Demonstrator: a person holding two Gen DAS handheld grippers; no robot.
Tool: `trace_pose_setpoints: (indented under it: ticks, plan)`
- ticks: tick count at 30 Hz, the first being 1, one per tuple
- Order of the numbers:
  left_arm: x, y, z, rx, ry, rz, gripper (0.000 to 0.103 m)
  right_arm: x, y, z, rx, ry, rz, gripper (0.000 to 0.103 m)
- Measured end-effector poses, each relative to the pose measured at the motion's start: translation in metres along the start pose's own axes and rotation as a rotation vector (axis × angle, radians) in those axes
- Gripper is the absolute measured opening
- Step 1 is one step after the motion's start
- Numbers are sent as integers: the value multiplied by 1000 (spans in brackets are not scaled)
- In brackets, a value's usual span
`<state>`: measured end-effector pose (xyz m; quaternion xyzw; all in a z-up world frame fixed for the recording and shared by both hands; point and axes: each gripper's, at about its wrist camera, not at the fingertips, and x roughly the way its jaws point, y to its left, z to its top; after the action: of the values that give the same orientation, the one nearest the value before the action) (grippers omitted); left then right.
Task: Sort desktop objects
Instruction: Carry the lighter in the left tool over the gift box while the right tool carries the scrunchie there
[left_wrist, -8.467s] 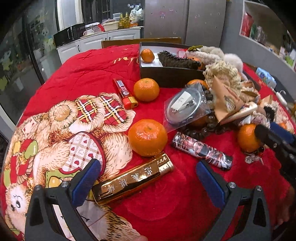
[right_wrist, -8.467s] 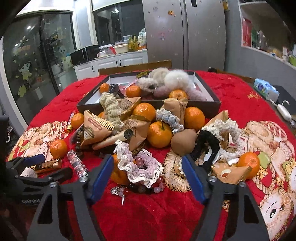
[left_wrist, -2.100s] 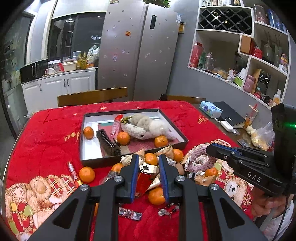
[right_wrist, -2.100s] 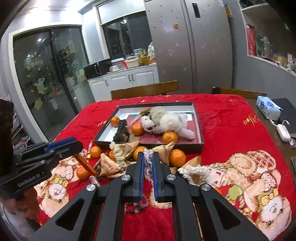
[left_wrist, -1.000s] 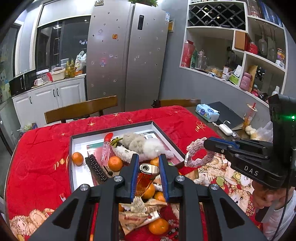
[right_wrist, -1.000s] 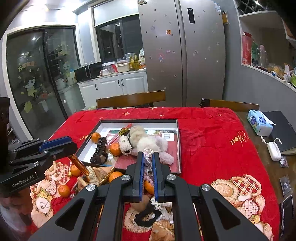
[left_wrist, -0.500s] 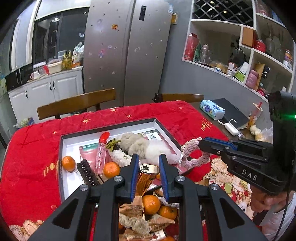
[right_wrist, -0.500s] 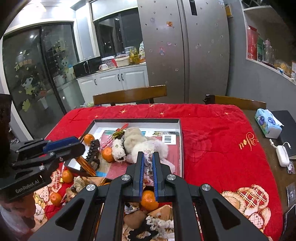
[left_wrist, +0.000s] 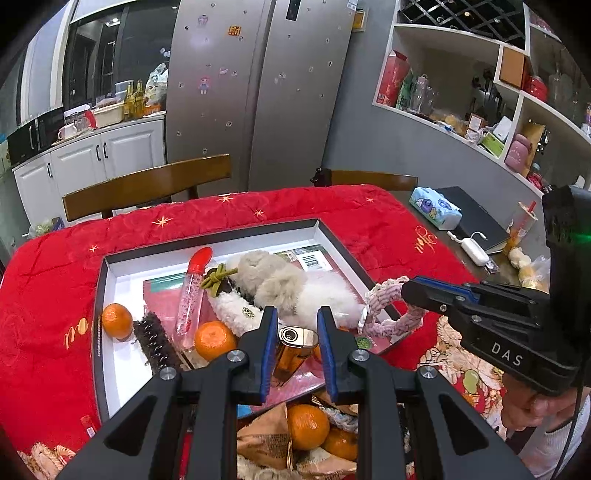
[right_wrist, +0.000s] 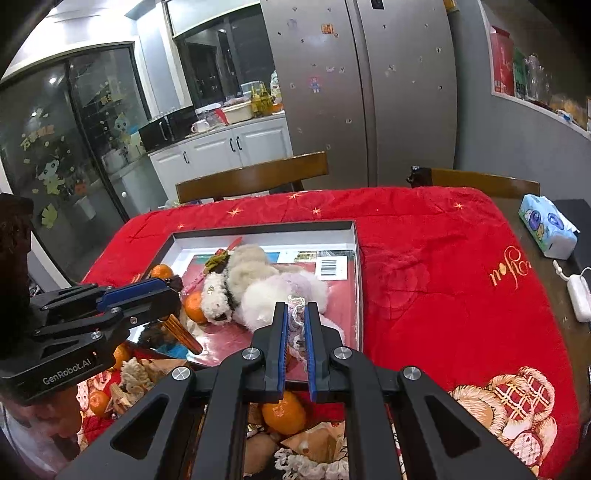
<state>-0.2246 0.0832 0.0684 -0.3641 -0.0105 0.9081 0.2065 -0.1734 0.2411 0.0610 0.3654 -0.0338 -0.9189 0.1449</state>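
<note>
Red tablecloth (left_wrist: 48, 295) now recedes; both grippers have arrived over the tray (left_wrist: 107, 369): left gripper (left_wrist: 294, 350) clamping gold lighter (left_wrist: 293, 354), right gripper (right_wrist: 295, 332) pinching knitted scrunchie (right_wrist: 294, 325); release likely follows.

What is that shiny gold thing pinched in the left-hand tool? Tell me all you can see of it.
The gold bar-shaped object looks like glossy amber-gold metal or plastic, with a pale silvery cap bearing a dark oval opening at its top. The left gripper is shut on it, blue pads pressing both sides. It hangs tilted in the air above the near edge of the dark box, touching nothing else visible.
</note>
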Motion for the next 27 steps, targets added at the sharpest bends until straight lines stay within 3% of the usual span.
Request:
trace_pose_setpoints:
  ticks: [14,27]
  plan:
    - [27,8,-10,-38,45,-15,23,25,-13,-9,23,61,1,10]
    - [31,9,-10,-9,34,-10,23,36,-17,-10,37,72,19,10]
